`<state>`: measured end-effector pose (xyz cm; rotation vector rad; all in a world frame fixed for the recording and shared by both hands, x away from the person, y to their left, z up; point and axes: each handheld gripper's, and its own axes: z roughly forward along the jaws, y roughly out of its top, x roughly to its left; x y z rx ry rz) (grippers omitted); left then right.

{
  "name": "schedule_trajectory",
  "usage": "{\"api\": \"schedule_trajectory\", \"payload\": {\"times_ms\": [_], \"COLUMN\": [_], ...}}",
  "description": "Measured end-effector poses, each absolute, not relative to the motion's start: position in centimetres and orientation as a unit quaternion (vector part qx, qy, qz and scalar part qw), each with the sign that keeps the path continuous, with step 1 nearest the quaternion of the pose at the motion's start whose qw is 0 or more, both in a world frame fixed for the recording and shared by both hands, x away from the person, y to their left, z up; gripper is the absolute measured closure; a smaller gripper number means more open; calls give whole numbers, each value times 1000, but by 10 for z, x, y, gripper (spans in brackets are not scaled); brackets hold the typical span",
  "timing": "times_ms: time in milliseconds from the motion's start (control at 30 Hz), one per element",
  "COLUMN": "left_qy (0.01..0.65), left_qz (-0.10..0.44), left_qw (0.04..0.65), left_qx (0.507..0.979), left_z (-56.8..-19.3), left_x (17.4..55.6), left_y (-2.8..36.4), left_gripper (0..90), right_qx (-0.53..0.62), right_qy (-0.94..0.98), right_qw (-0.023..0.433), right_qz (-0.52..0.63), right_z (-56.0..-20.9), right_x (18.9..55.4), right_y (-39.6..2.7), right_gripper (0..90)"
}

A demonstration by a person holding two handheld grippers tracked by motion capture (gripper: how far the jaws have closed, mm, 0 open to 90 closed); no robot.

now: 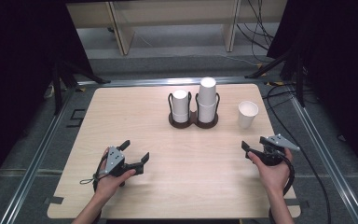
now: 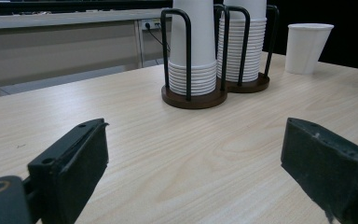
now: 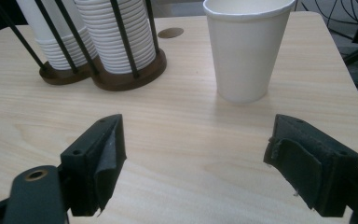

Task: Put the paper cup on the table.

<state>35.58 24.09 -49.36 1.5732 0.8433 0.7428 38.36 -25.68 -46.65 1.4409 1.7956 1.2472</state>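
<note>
Jaws, right: right gripper (image 3: 196, 158) has its jaws spread wide with nothing between them, aimed at the single white paper cup (image 3: 248, 49) straight ahead, clear of it.
Jaws, left: left gripper (image 2: 193, 172) likewise released and empty, held low over the pale wooden table (image 1: 135, 119), well apart from the cup.
Cup position: upright, mouth up, alone just beside the dark twin-ring wire cup holder (image 1: 193, 119), on the side nearer the right gripper.
Holder contents: two stacks of white paper cups (image 1: 200, 100), upside down, the one nearer the lone cup taller.
Handling, judged: very light, thin-walled, easily crushed or tipped; smooth, tapered sides may let it slide upward out of a loose pinch.
Grip point, judged: across the wall a little below the rolled rim, where the paper is stiffest, with gentle closing.
Risk, judged: a nudge from one pad before the other lands would likely topple it.
</note>
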Motion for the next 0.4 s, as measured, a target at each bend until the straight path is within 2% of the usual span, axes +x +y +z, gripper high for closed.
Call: {"api": "schedule_trajectory", "payload": {"times_ms": [233,300,367,400], "left_qy": [365,358,361,360], "left_qz": [310,310,306,306], "left_qw": [569,580,570,571], "left_qx": [669,663,672,671], "left_z": [-495,-497,-496,-496], "left_x": [356,358,356,356], "left_y": [240,238,238,236], "left_gripper": [67,67,66,63], "right_qx": [532,522,525,517], "right_qy": [648,646,640,645], "right_qw": [264,281,266,275], "right_qz": [476,482,493,491], "right_z": [-476,-480,-481,-482], "right_x": [363,359,356,356], "right_y": [-259,-261,-258,-259], "right_gripper": [207,213,215,208]}}
